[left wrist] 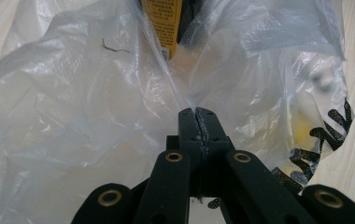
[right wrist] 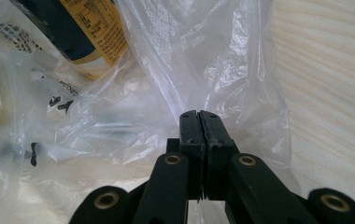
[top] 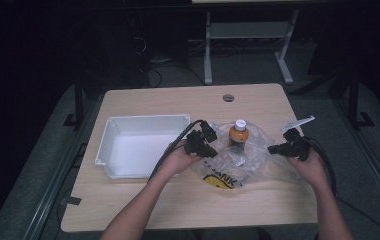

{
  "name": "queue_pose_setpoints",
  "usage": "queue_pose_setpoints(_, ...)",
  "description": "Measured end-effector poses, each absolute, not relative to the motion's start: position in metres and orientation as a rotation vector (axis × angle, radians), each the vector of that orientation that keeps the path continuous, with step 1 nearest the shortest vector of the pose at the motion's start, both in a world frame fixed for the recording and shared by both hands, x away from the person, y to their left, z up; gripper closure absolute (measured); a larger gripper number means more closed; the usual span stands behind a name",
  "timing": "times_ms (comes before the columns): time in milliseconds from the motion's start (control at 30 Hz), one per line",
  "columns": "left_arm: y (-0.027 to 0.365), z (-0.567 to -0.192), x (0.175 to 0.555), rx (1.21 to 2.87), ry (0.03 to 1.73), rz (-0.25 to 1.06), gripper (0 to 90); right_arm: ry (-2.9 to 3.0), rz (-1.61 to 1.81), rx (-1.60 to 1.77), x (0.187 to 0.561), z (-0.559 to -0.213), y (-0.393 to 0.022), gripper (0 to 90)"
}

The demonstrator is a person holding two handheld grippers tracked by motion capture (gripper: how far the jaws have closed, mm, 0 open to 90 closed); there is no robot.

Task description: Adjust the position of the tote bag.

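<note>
Now both grippers' jaws pinch the plastic bag from opposite sides, bottle standing between.

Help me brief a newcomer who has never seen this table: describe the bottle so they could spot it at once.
On the wooden table, right of the white bin, lies a crumpled clear plastic bag pinched by the left gripper and right gripper. The bottle stands upright inside it. Its white cap and orange body make it the scene's only bright, upright thing.
</note>
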State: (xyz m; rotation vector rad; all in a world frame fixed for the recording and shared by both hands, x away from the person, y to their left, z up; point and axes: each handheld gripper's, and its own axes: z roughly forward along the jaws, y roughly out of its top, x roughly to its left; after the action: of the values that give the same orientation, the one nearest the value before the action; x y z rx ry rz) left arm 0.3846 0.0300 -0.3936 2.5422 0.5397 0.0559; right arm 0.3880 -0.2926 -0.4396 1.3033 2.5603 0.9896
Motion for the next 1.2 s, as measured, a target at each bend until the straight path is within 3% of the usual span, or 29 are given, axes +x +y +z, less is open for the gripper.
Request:
queue_pose_setpoints(700, 0.031, -0.408, 0.379, 2.564, 0.563, 0.040, 88.0, 2.574, 0.953, 1.334, 0.390, -0.447, -0.287, 83.8)
queue_pose_setpoints(1200, 0.029, -0.410, 0.376, 2.561, 0.555, 0.021, 87.0, 2.496, 1.048, 1.249, 0.365, -0.422, -0.285, 65.4)
